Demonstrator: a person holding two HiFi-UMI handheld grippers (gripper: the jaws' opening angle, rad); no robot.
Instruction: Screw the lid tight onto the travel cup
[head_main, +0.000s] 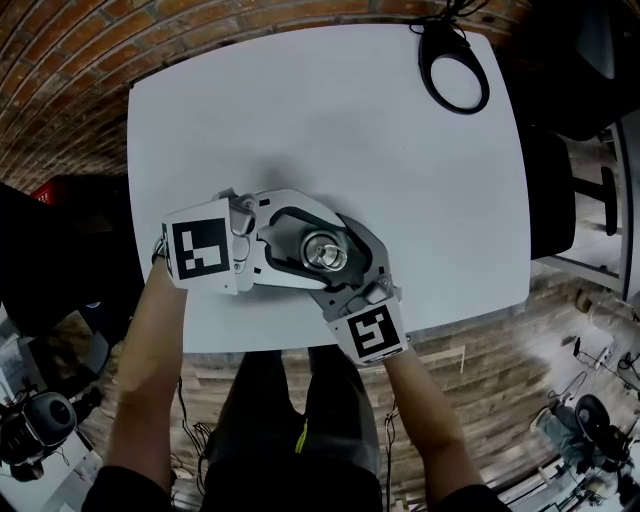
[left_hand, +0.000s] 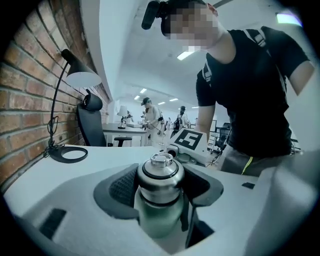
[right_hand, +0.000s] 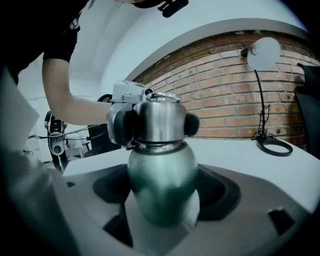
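Since both grippers are on the cup, I'd call this the middle of the tightening step, not the setup.

Starting at the left: my left gripper (left_hand: 161, 189) has its dark pads (left_hand: 122, 187) closed on the steel lid (left_hand: 159, 174), one on each side. It's spread fairly wide, but it's a real hold, not an empty gape. From the right gripper view you can see those same pads hugging the lid's sides.

In the middle, the travel cup (right_hand: 161, 175) stands upright over the white table (head_main: 300, 110), near its front edge. The lid is on top and sits straight as far as I can see. There's a dark seam just under the lid, and I can't tell from it how far the thread has gone. I can't see the cup's bottom either, so no idea whether it rests on the table or is held just off it.

Moving right, my right gripper (right_hand: 162, 195) is clamped round the greenish rounded body below the lid, acting as the anchor. Far right, at the back of the table, is a desk lamp (right_hand: 264, 53), well apart from everything, so no worry there.

Next move as I read it: twist the left gripper about the cup's upright axis in the tightening direction while the right one holds the body dead steady. It's smooth steel, so the lid could slip in the pads. If the wrist runs out of turn, I'd let go, swing back and take a fresh hold.
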